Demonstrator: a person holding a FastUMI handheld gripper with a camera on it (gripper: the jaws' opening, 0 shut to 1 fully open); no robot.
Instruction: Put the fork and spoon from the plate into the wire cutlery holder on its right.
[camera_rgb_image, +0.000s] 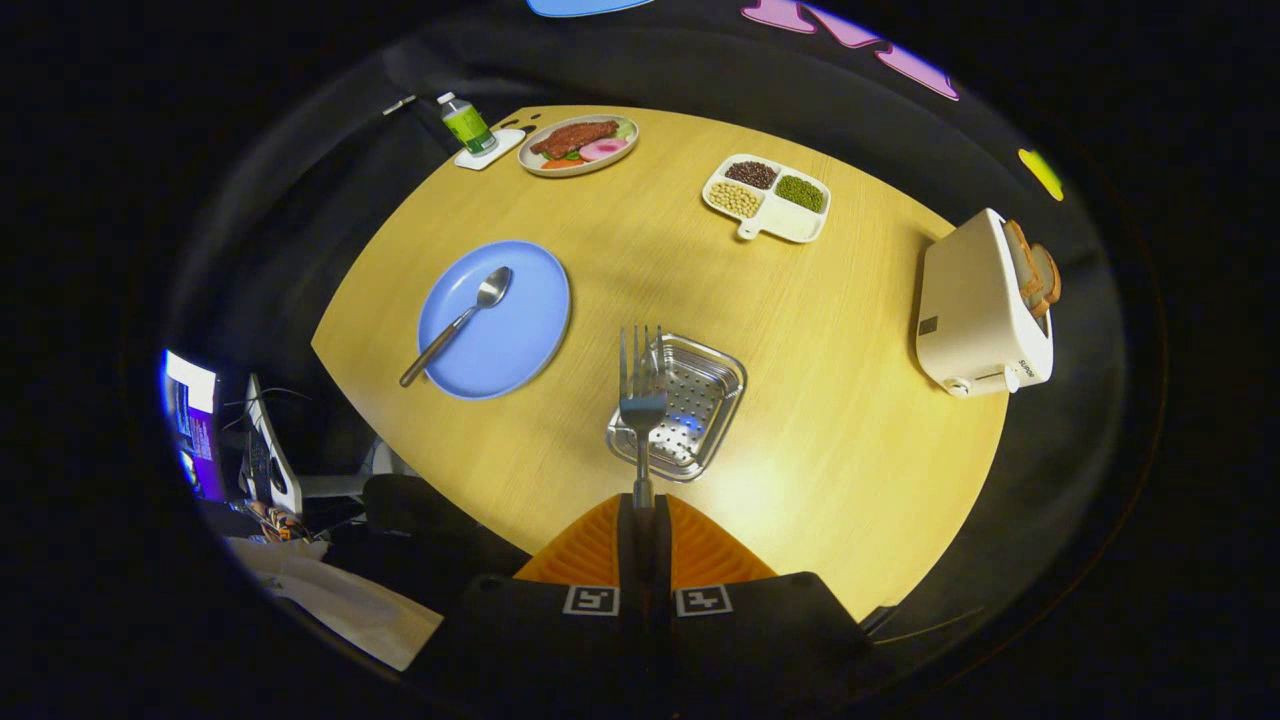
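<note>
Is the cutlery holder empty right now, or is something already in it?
Empty: the holder's perforated bottom shows bare. The gripper is shut on the fork, held above the holder, and the spoon lies on the blue plate.

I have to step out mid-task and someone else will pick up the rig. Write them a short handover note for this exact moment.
Hand-held gripper: shut on the fork by its handle, tines pointing away, held above the table.
Fork: off the plate, hanging over the near left edge of the holder, not yet inside.
Spoon: lying on the blue plate, left of the holder, handle sticking out over the plate's near rim.
Done: fork picked up and carried to the holder.
Left: lower and release the fork into the holder, then fetch the spoon and put it in too.
</note>
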